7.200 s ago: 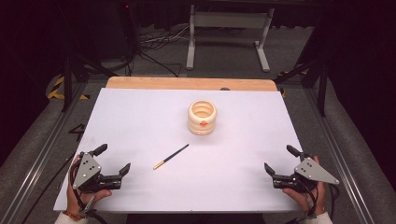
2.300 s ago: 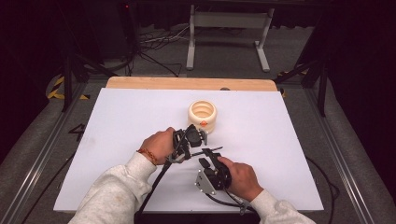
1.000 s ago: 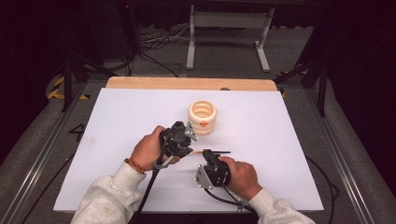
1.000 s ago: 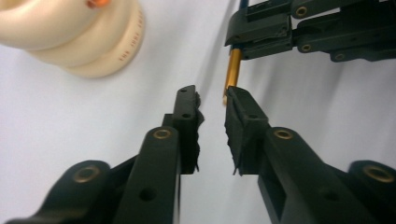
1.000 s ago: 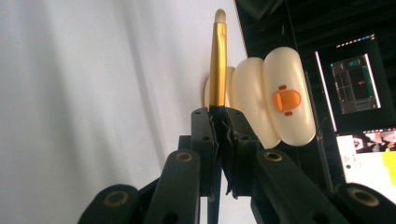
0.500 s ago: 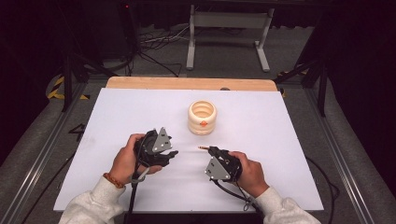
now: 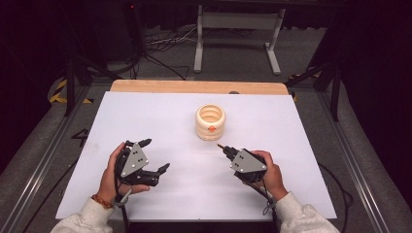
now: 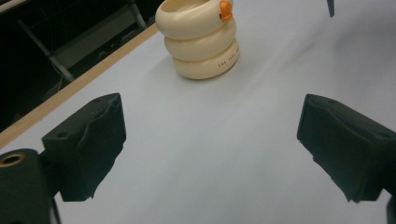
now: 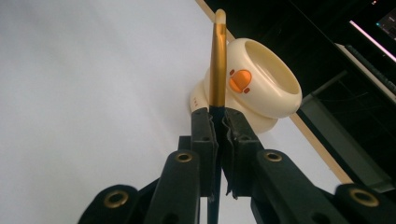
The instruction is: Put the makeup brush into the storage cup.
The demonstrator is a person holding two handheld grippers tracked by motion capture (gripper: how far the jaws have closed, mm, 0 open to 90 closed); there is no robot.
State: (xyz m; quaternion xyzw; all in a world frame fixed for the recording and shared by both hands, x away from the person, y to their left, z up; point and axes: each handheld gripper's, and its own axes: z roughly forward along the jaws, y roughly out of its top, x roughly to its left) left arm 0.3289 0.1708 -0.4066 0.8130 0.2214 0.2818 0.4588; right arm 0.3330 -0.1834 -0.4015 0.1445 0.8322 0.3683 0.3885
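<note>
Right tool (image 7: 224,148) clenched on pen (image 9: 217,60), its long axis pointing at cream holder (image 7: 210,122) just ahead. Left tool (image 7: 154,156) released, farther off.

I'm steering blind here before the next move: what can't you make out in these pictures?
- Pen: in the right gripper view, its lower end is hidden between the shut jaws of the right gripper.
- Cream holder: in the left gripper view, the top edge cuts off its rim; the printed line on it is too small to read.
- Holder's inside: not visible from any view.

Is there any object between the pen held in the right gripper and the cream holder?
Nothing visible does. The pen sticks out from the right gripper toward the cream holder, and between them lies bare white table.
</note>
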